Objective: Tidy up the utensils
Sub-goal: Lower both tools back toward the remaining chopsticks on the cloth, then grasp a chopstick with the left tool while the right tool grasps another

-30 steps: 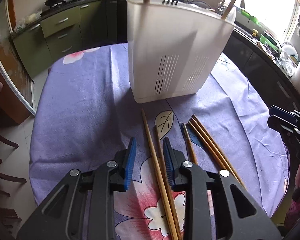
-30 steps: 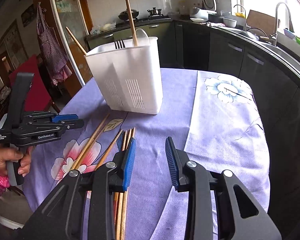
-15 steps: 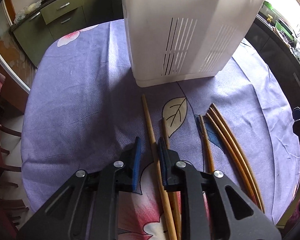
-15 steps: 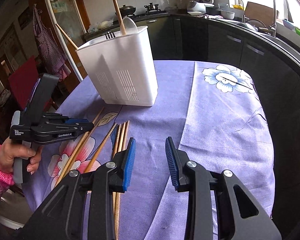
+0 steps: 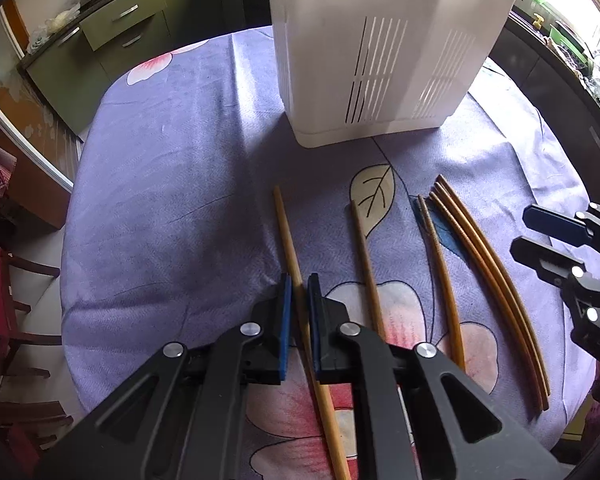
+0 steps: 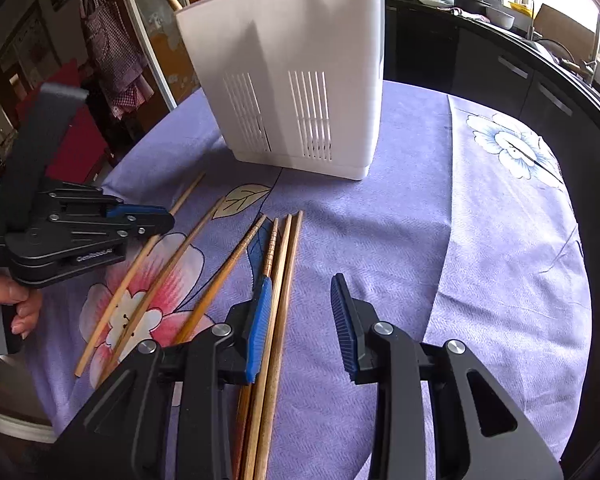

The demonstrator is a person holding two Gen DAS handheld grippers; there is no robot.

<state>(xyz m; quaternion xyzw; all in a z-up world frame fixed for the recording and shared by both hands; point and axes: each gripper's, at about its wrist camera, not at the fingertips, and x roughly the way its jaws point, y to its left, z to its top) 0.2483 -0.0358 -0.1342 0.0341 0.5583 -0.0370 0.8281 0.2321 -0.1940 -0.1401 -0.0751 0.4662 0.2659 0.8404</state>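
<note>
A: Why is the left gripper (image 5: 298,292) down at 6 o'clock?

B: Its jaws are clamped on the leftmost chopstick (image 5: 286,224), judging by pads flush against the wood; gripped mid-shaft, probably so it lifts level toward the white holder (image 5: 380,60) at 12 o'clock.

A: And the right gripper (image 6: 300,312)?

B: Released, jaws wide, hovering over the other chopsticks (image 6: 280,264); likely queued for those.

A: The surface?

B: A purple floral tablecloth (image 5: 160,168) on a round table; kitchen cabinets (image 5: 112,36) at 10 o'clock.
</note>
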